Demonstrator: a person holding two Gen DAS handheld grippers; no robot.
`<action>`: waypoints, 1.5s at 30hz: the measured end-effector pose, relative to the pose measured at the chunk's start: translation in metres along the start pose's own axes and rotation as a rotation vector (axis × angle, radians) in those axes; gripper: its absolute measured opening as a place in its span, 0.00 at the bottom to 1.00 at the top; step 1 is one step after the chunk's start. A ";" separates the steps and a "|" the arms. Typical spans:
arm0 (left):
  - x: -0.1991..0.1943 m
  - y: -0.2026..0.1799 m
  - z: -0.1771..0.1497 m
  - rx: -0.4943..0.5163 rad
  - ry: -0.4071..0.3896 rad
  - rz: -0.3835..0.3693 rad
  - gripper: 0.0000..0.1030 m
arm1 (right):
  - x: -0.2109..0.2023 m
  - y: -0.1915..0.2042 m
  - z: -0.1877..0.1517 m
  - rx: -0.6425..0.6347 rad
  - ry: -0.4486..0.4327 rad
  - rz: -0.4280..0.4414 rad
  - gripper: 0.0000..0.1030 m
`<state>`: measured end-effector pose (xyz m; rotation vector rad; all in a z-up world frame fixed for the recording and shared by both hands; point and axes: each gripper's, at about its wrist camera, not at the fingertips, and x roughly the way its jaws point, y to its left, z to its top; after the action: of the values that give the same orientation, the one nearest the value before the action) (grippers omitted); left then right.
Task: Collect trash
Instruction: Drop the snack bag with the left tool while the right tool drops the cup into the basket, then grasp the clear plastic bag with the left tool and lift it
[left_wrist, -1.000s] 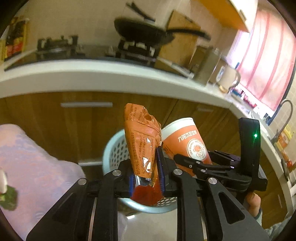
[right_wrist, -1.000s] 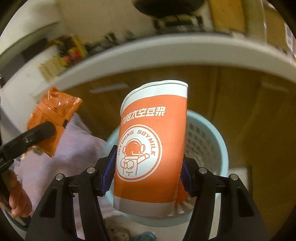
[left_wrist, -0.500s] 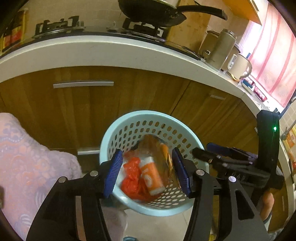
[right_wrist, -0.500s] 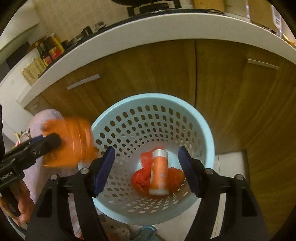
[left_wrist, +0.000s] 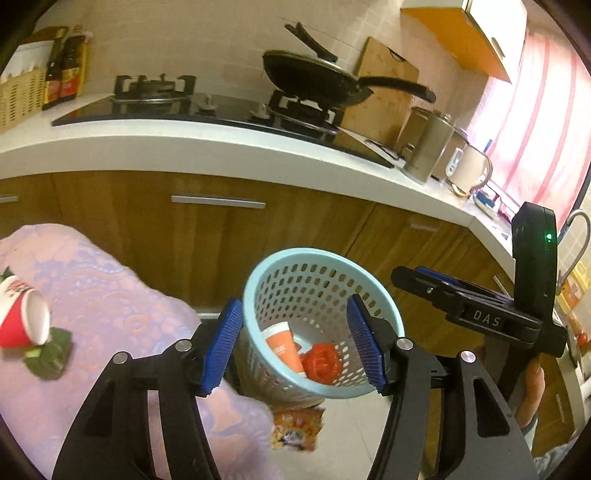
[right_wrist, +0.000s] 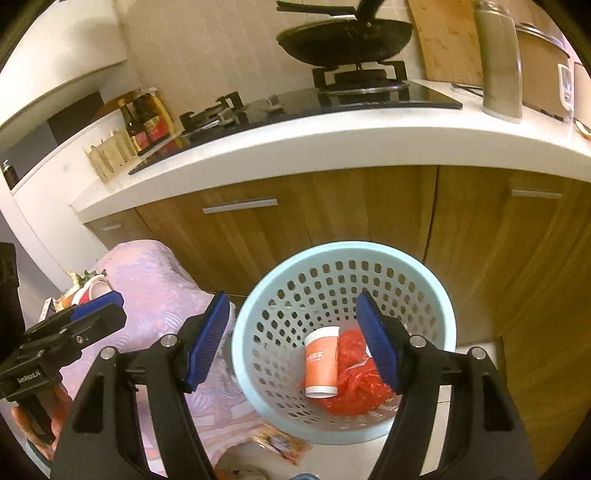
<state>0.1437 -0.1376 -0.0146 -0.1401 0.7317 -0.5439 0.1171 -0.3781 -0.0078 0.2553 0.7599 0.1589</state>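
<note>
Two grippers: the left gripper (left_wrist: 293, 343) and the right gripper (right_wrist: 293, 341) both hang over the basket with jaws spread wide and nothing between them.
In the basket: the pale blue basket (right_wrist: 439, 295) on the floor holds an orange paper cup (right_wrist: 321, 363) lying on its side against a crumpled red bag (right_wrist: 354, 384).
Missed: an orange snack wrapper (left_wrist: 297, 428) lies on the floor just beside the basket's base, outside it.
On the table: a red paper cup (left_wrist: 22, 319) lies tipped on the lilac cloth (left_wrist: 110, 295) beside a dark green scrap (left_wrist: 50, 356), possibly a wrapper.
Progress: partly done, as I judge it; the wrapper, red cup and scrap remain.
</note>
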 end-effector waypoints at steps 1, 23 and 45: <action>-0.005 0.002 0.000 -0.003 -0.008 -0.002 0.56 | -0.002 0.003 0.000 -0.002 -0.003 -0.001 0.65; -0.187 0.071 -0.096 -0.171 -0.229 0.330 0.63 | 0.011 0.178 -0.055 -0.292 0.058 0.389 0.65; -0.264 0.241 -0.192 -0.591 -0.085 0.622 0.79 | 0.077 0.348 -0.117 -0.420 0.201 0.646 0.65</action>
<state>-0.0440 0.2168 -0.0732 -0.4621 0.7884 0.2814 0.0729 -0.0075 -0.0409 0.0756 0.8020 0.9557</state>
